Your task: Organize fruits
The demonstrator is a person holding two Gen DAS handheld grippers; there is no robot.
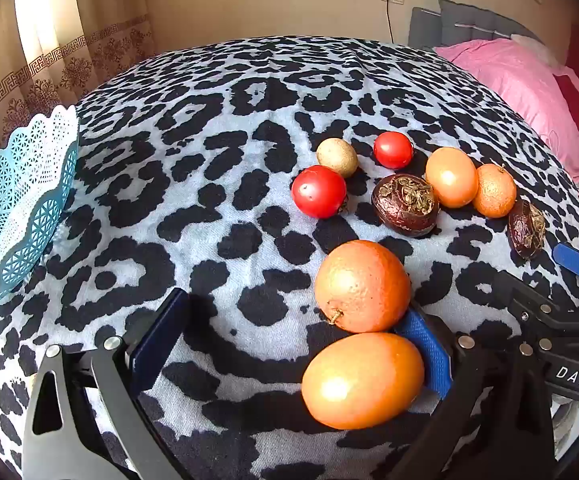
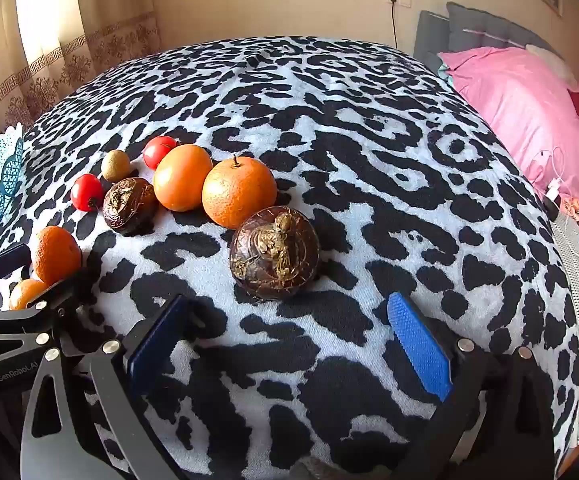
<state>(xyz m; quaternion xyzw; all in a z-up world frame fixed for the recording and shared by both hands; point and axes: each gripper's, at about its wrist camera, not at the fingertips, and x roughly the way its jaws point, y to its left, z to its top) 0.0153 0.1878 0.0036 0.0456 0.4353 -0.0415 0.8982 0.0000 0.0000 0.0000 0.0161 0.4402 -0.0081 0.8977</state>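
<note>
Fruits are lying scattered on a black-and-white leopard-print cloth that is covering the table, none of them in the blue lattice basket sitting at the cloth's left edge. In the left wrist view, the left gripper is standing with its jaws spread wide and holding nothing; a smooth orange fruit and a stemmed mandarin are lying between its blue pads, both touching the inner face of the right-hand pad, while the left-hand pad is standing well clear of them. Farther out, a large tomato is sitting just beside a kiwi, with a smaller tomato behind, and a dark wrinkled passion fruit is resting against a second smooth orange fruit, which is touching a small mandarin. In the right wrist view, the right gripper is likewise hanging wide open and empty above the cloth, with a second passion fruit lying just ahead of its fingertips, centred between them and apart from both. Behind the table, a pink pillow is lying on a bed at the right, and patterned curtains are hanging at the left.
</note>
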